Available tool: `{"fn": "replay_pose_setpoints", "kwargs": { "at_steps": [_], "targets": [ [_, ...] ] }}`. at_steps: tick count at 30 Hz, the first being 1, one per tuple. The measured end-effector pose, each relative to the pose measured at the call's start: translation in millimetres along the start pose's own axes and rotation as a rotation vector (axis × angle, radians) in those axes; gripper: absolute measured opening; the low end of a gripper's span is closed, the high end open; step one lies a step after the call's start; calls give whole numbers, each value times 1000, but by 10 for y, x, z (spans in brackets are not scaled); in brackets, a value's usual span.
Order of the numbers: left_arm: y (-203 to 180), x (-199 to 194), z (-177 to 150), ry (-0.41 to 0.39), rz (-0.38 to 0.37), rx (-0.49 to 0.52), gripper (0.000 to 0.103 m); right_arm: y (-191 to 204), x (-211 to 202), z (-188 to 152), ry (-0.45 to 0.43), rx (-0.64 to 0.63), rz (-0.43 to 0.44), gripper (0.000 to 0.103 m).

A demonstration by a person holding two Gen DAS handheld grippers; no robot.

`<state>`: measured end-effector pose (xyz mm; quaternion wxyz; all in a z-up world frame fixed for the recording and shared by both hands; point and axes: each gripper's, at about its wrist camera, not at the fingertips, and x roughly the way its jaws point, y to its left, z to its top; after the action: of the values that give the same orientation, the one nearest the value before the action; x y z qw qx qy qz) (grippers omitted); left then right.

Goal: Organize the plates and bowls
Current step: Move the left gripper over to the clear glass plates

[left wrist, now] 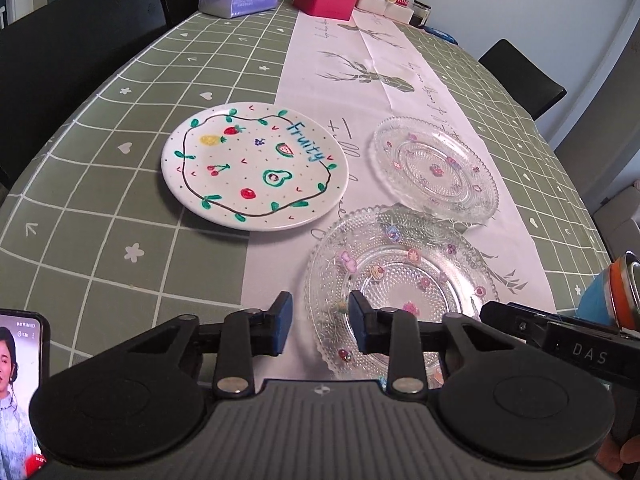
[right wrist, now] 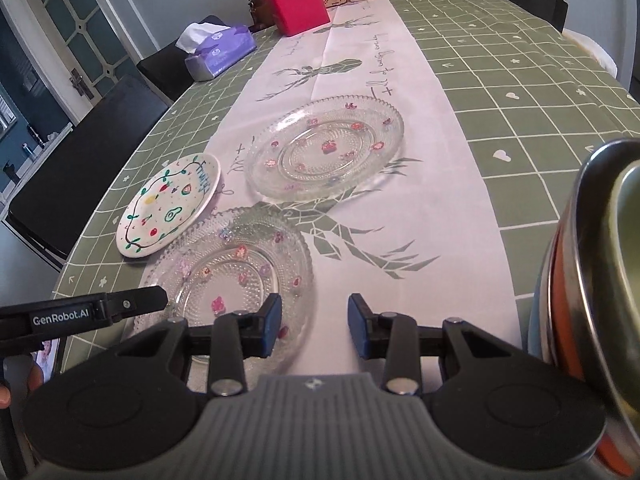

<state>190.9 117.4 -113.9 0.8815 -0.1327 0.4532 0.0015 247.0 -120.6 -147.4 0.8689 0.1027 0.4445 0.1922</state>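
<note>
A long table (left wrist: 120,208) covered with a green checked cloth and a pale runner (left wrist: 348,92) down its middle is seen in both views.

In the left wrist view, a white plate (left wrist: 254,166) painted with fruits and the word "Fruity" is set at centre left, partly on the cloth and partly on the runner. A clear glass plate (left wrist: 436,168) with small flower decorations is placed at centre right on the runner. A second glass plate (left wrist: 396,276) lies lower in the frame, its far rim close to the first glass plate. The left gripper (left wrist: 320,326) is seen at the bottom centre with its blue-padded jaws apart; the near left rim of the lower glass plate shows in the gap, but the pads are not pressed on it. A phone (left wrist: 20,392) with a lit screen is seen at the lower left.

In the right wrist view, the right gripper (right wrist: 314,326) is held at bottom centre with its jaws parted and only the runner between them; the nearer glass plate lies just left of it. Stacked metal bowls (right wrist: 600,280) fill the right edge. A purple tissue pack (right wrist: 220,50) and a pink box (right wrist: 300,8) are seen at the far end, upper left.
</note>
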Motion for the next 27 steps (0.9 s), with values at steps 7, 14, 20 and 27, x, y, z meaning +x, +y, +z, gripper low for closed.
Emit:
{"fn": "replay_pose_setpoints", "kwargs": {
  "at_steps": [7,14,20,27],
  "targets": [
    [-35,9,-5,7,4,11,20,-46,41,-9,21,55,71,11],
    [-50,-6,-7,3,15,16,16,-25,32,-19,15,45,68,10],
    [-86,-61,-39,-3,22,38,12,-18,-15,-14,7,41,52,10],
    [-106,-149,-92,-7,1,37,12,-27,-115,-41,8,44,48,10]
  ]
}}
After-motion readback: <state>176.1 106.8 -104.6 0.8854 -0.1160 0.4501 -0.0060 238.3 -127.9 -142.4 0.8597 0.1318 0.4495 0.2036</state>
